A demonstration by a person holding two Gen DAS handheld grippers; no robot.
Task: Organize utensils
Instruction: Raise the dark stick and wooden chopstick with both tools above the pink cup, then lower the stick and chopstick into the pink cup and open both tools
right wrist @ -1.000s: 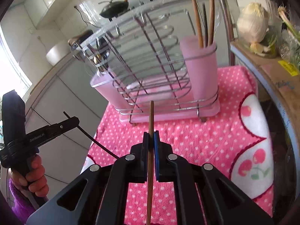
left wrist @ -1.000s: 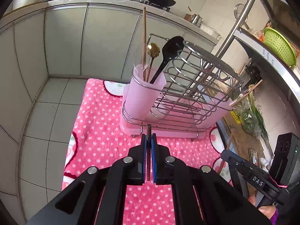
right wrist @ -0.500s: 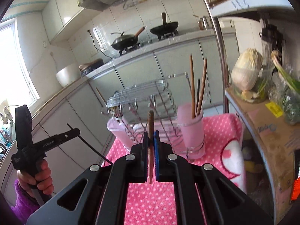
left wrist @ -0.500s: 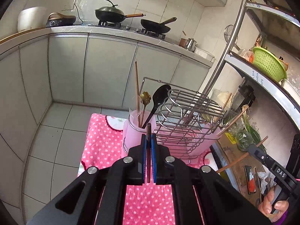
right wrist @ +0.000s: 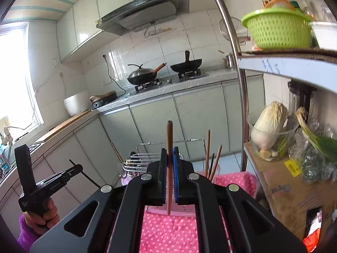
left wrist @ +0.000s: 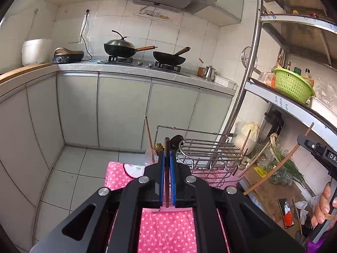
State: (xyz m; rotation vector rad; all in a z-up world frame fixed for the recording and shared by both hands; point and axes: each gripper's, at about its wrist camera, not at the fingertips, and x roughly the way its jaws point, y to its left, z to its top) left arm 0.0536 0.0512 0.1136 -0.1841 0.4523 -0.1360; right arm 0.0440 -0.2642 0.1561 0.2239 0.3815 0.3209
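Note:
My left gripper (left wrist: 166, 154) is shut on a dark brown chopstick (left wrist: 167, 144) that stands upright between its blue pads. In the right wrist view my right gripper (right wrist: 169, 152) is shut on a lighter wooden chopstick (right wrist: 169, 135), also upright. Both are held above and in front of the wire utensil rack (left wrist: 210, 154) on the pink dotted cloth (left wrist: 166, 232). The pink cup (right wrist: 217, 169) at the rack's right end holds several chopsticks. The cup at the left end holds a chopstick and a black spoon (left wrist: 177, 140). Each view shows the other gripper (left wrist: 303, 140) (right wrist: 80, 167) at its edge.
A steel shelf unit (left wrist: 248, 80) stands right of the cloth, with a green basket (right wrist: 276, 29), a cabbage (right wrist: 267, 126) and a cardboard box (right wrist: 284, 189). Grey cabinets (left wrist: 124, 109) and a counter with two woks lie beyond. Tiled floor (left wrist: 69, 181) shows on the left.
Both grippers have risen and tilted upward, each still holding its chopstick. The rack has dropped low in both views and looks farther off; the wall and hood have come into view.

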